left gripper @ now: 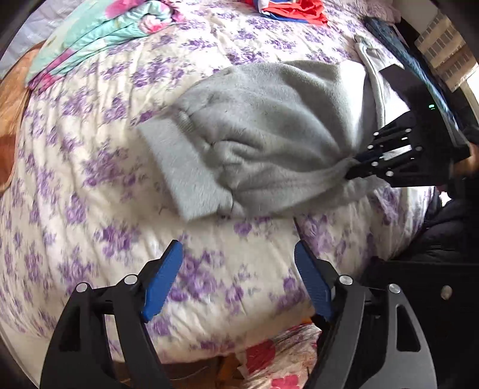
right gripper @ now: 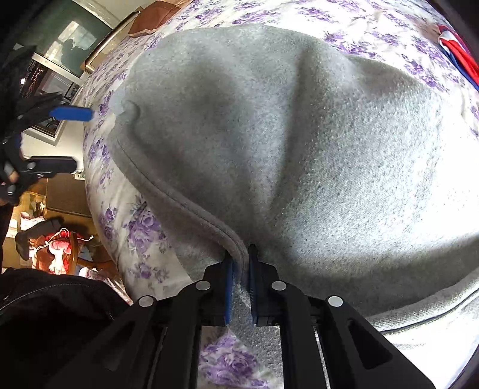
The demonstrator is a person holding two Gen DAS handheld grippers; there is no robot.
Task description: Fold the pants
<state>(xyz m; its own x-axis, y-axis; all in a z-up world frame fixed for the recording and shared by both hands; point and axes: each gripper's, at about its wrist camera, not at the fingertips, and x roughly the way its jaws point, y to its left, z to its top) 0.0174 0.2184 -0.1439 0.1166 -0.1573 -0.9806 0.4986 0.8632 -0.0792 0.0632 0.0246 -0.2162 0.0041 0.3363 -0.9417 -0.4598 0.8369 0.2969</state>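
Observation:
Grey fleece pants point(left gripper: 254, 134) lie bunched on a bed with a purple-flowered cover point(left gripper: 89, 179); a ribbed cuff point(left gripper: 185, 176) points toward me. My left gripper point(left gripper: 239, 263) is open and empty, hovering over the bedcover just short of the pants. My right gripper point(right gripper: 239, 254) is shut on a seamed edge of the pants point(right gripper: 299, 149), pulling the fabric up into a taut ridge. It also shows in the left wrist view point(left gripper: 356, 163), at the pants' right side. The left gripper shows in the right wrist view point(right gripper: 71, 137), open at the far left.
A folded teal and pink flowered quilt point(left gripper: 98, 33) lies at the bed's far left. Red and blue clothes point(left gripper: 293, 12) lie at the far edge. A dark jacket point(right gripper: 45, 314) and the bed's edge are near the right gripper. Cluttered floor items point(right gripper: 60, 245) lie beyond the bed.

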